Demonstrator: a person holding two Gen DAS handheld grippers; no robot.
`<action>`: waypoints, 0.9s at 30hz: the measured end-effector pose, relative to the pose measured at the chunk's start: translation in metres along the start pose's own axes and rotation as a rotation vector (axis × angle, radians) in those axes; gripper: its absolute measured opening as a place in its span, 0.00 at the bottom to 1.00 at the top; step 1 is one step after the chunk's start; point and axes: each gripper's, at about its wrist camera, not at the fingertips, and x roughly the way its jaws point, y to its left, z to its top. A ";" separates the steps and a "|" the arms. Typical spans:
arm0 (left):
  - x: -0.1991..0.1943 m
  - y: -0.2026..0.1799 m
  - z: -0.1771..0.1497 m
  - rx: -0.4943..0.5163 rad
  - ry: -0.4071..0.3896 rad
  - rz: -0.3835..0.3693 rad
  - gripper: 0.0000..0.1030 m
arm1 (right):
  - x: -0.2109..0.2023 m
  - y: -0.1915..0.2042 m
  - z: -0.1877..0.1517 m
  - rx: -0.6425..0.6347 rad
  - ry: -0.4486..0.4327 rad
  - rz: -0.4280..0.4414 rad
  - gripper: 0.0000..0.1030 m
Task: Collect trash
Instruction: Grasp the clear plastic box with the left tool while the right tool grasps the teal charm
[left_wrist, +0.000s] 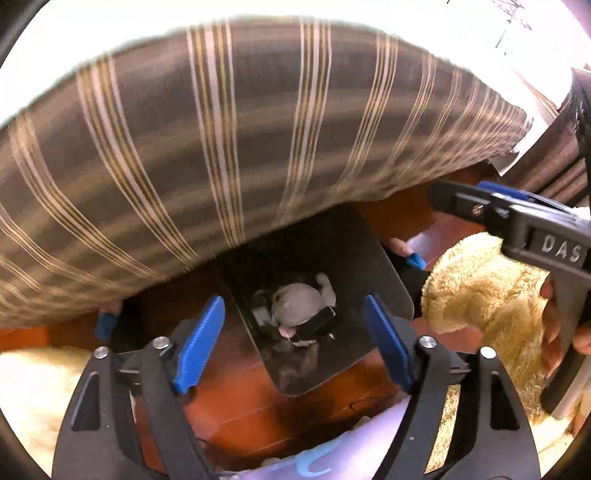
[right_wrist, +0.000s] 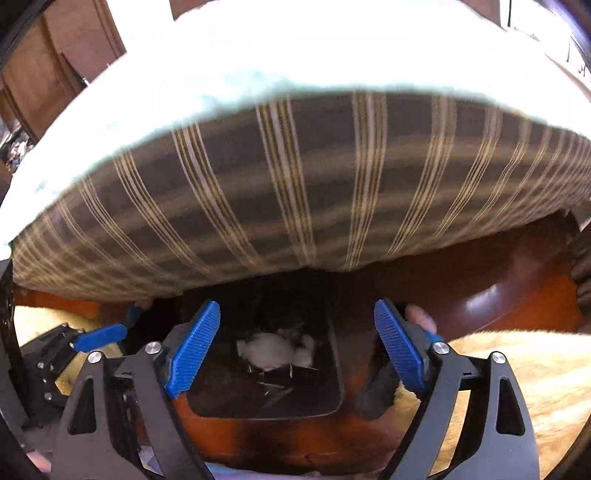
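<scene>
Left wrist view: the left gripper (left_wrist: 291, 345) hangs spread wide and empty over one dark bin (left_wrist: 369, 254) on the wood floor (left_wrist: 236, 406). Inside lies one white wad (left_wrist: 297, 304) among darker scraps. One striped bed cover (left_wrist: 221, 155) looms behind; the right gripper (left_wrist: 524, 229) shows at right, beside a tan fleece (left_wrist: 476, 291).

Right wrist view: the right gripper (right_wrist: 297, 345) is likewise parted, holding nothing, above the same bin (right_wrist: 332, 398) and wad (right_wrist: 273, 350). Two blue pads (right_wrist: 195, 347) flank it.

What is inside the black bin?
The black bin holds crumpled white tissue on top, with dark scraps beside it. Whatever lies beneath is covered; the bin's far end is hidden under the striped bedspread.
</scene>
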 end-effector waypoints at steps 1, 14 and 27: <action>-0.009 0.000 0.003 0.003 -0.019 0.004 0.79 | -0.009 0.001 0.005 -0.005 -0.025 0.001 0.89; -0.110 0.017 0.070 0.013 -0.265 0.045 0.89 | -0.096 -0.009 0.100 -0.021 -0.298 0.004 0.96; -0.108 0.048 0.159 -0.019 -0.298 0.119 0.89 | -0.045 0.011 0.175 -0.054 -0.255 0.054 0.93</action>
